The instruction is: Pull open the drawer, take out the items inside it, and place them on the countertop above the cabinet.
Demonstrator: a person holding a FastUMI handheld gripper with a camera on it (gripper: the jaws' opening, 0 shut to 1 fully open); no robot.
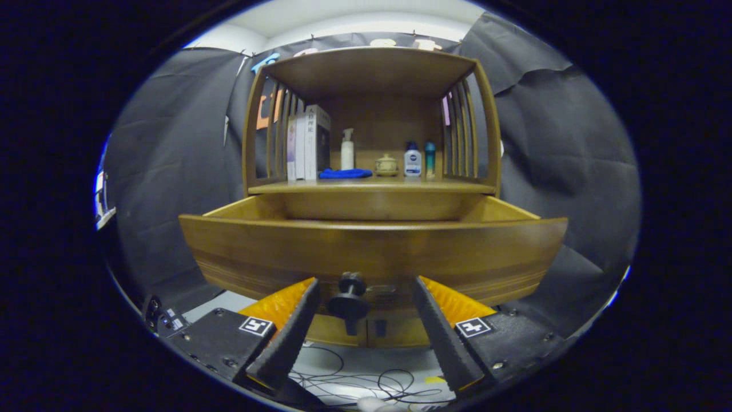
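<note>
Drawer (372,246) pulled well out of cabinet (372,74), front panel just ahead of the fingers; inside hidden behind the front from this low angle, so contents cannot be told. Knob (350,297) dark, round, centred on drawer front, sitting between the fingers. Gripper (364,326) spread wide, fingers apart on either side of knob, neither touching it, nothing held. Countertop (372,184) above drawer already carrying books (309,143), blue cloth (345,173), pump bottle (347,150), small lidded pot (386,165), lotion bottle (412,160), teal bottle (430,158). Free room judged mostly along the front edge. Risks: reaching in blind over the high drawer front, likely to strike the panel or miss an item; placing onto a crowded top, likely to tip the upright bottles; cables (366,380) on floor below could snag. Labels: lotion bottle with dark round logo, too small to read; book spines unreadable; square markers on gripper body.
</note>
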